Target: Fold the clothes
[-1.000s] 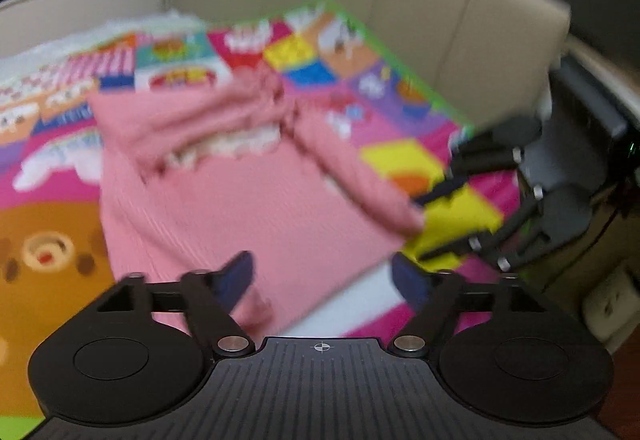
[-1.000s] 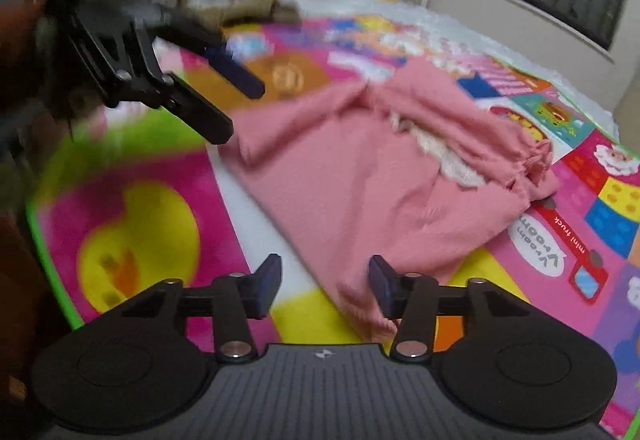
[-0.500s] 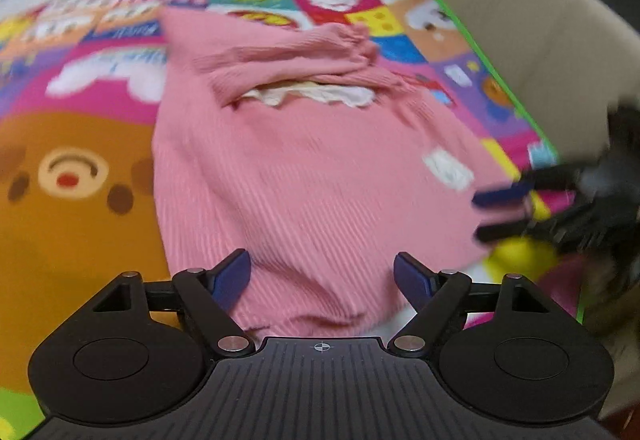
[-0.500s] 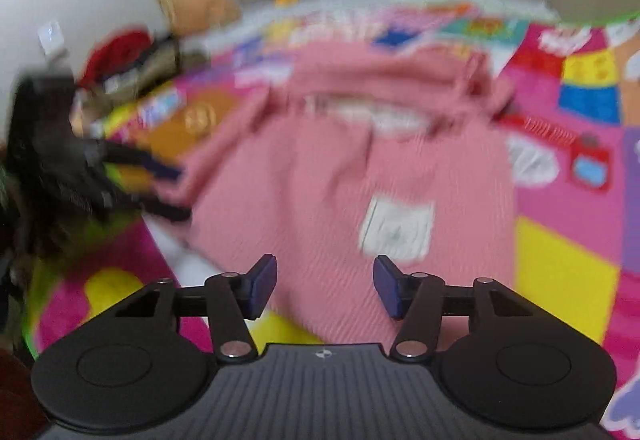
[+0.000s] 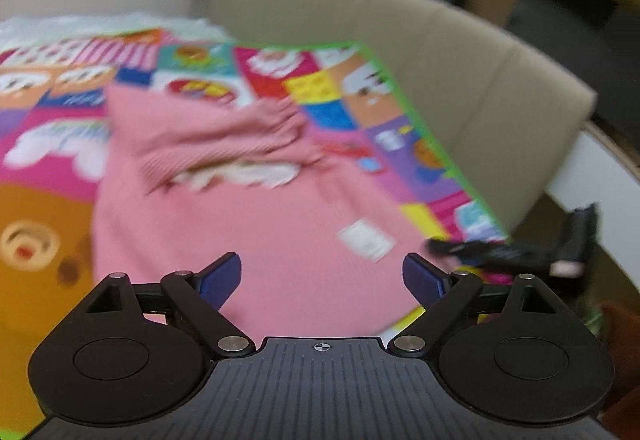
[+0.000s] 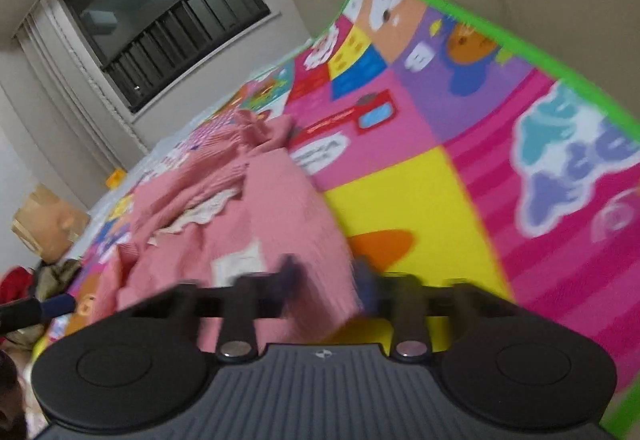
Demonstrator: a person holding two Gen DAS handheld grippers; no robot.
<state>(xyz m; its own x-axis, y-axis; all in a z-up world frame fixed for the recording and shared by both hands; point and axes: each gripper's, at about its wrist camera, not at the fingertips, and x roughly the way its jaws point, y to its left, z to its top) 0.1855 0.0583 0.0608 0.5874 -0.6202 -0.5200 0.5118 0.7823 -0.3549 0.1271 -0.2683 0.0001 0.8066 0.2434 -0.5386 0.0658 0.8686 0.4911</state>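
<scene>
— While the left hand-held gripper [image 5: 322, 276] hung low over the near hem, how did its fingers stand?

— They stood wide apart, with only pink cloth showing between them; they gripped nothing.

— And the right hand-held gripper [image 6: 326, 282]?

— Its fingers [image 6: 290, 278] were blurred. They stood close together with the near right corner of the pink garment [image 5: 256, 224] between them, but I could not tell if they really pinched it.

— Where did the garment lie?

— It lay spread on the colourful play mat [image 5: 36, 224], hem toward the cameras. A white label [image 5: 366, 240] sat on its right part. Farther away, its top was bunched in ridges, with a white lace edge [image 6: 200, 216] showing.

— What was behind?

— A beige cushioned panel [image 5: 460, 80] stood along the mat's green border. In the right wrist view, a dark window with bars [image 6: 168, 12] was on the far wall.
</scene>
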